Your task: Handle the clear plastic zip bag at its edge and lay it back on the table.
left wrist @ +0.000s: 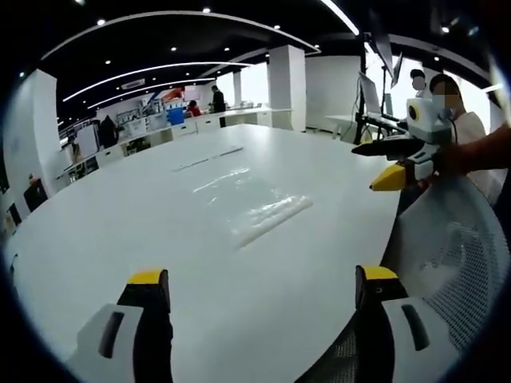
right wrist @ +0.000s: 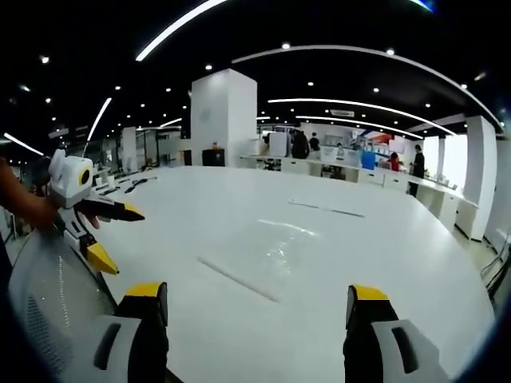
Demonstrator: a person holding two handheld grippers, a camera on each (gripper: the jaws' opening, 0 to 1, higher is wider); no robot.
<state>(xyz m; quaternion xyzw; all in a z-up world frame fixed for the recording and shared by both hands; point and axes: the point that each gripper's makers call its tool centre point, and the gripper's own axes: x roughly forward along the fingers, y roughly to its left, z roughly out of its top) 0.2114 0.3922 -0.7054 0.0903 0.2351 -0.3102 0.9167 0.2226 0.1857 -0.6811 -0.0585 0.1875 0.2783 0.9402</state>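
Both tools [left wrist: 263,291] [right wrist: 257,307] wide open, empty. Zip bag [left wrist: 251,203] lies flat on worktop [left wrist: 120,231]: light, limp, slick; we'd pinch zip edge.

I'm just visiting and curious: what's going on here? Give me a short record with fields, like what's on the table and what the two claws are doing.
Setting: large white table in an open office
Main item: clear plastic zip bag lying flat on the table
Left claw: open, empty, short of the bag
Right claw: open, empty, short of the bag
Bag contact: none; neither claw touches it
Nearby: mesh chair at the table's edge
Background: people standing at far counters
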